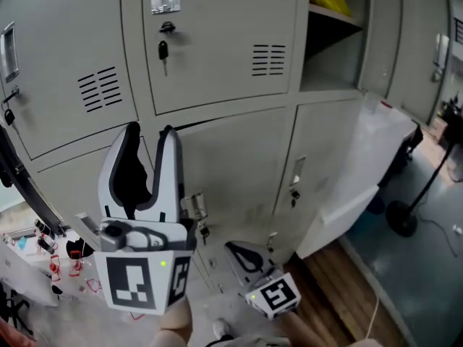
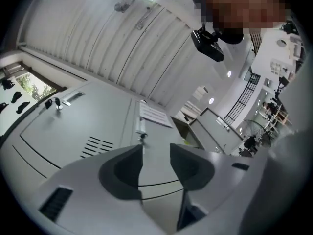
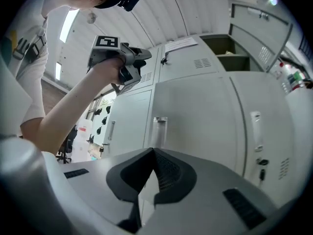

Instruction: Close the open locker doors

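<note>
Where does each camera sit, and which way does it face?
Head view: on the head, facing down at lockers; left gripper and right gripper show.
Left gripper view: on it, tilted up at lockers and ceiling; open fingers, head camera show.
Right gripper view: on it, level toward lockers; shut fingers, arm show.
Shared: head and right gripper views both show left gripper.

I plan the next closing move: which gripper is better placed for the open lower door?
Probably right. The right gripper sits low, nearer the open door; the left gripper is raised before closed lockers.
</note>
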The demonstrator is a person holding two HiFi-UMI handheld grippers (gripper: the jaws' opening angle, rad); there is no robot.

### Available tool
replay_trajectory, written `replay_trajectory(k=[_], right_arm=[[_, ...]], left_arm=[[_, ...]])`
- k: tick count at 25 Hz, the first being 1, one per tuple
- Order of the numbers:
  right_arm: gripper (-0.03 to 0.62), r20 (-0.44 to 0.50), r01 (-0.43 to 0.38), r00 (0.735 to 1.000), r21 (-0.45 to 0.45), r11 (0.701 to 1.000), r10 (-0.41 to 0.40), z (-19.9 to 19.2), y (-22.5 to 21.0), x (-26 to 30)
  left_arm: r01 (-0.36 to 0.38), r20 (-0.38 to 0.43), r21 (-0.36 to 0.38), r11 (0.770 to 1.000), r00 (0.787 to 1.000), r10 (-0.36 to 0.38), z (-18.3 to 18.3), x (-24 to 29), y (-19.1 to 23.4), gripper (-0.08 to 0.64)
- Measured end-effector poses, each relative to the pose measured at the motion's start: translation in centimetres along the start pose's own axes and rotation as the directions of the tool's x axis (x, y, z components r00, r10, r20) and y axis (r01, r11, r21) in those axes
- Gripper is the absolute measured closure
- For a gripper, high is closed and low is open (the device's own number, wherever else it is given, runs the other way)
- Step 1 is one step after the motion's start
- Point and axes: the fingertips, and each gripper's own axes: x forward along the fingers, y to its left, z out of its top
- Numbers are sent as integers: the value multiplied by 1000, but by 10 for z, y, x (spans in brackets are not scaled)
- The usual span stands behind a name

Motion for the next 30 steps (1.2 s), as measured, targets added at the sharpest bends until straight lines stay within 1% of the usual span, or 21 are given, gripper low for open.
replay_trajectory(k=[4,7,11,14,16,19,21,23,26,30], right_arm=[[588,11,96,995,-7,995,-96,0,-48,-78],[588,17,184,983,13,983,-184,-4,-85,-139],[588,20,265,964,18,964,-266,-13,-117,-201],[588,28,329,944,27,944,-330,-13,-137,-241],[588,36,391,919,40,919,-393,-12,-155,-269],[588,44,485,872,63,872,-488,-15,-183,-307],[587,45,544,835,74,836,-548,-18,-199,-329],[588,51,604,792,76,793,-608,-18,-214,-349],[588,54,667,741,60,743,-670,-18,-234,-370],[587,53,723,686,56,688,-725,-17,-260,-385]], left_arm=[[82,3,-51,995,997,-82,0,16,-97,400],[126,7,-92,988,992,-126,-1,26,-167,393],[201,7,-181,963,979,-203,-8,45,-247,385],[264,-5,-214,940,962,-271,-15,64,-305,376],[310,4,-224,924,948,-318,-15,79,-344,367],[379,30,-218,899,924,-382,-13,103,-399,353],[402,37,-219,889,914,-404,-16,119,-430,344],[425,45,-230,875,903,-427,-20,134,-459,341],[455,59,-251,854,888,-456,-26,155,-493,341],[483,68,-242,842,874,-482,-35,178,-524,336]])
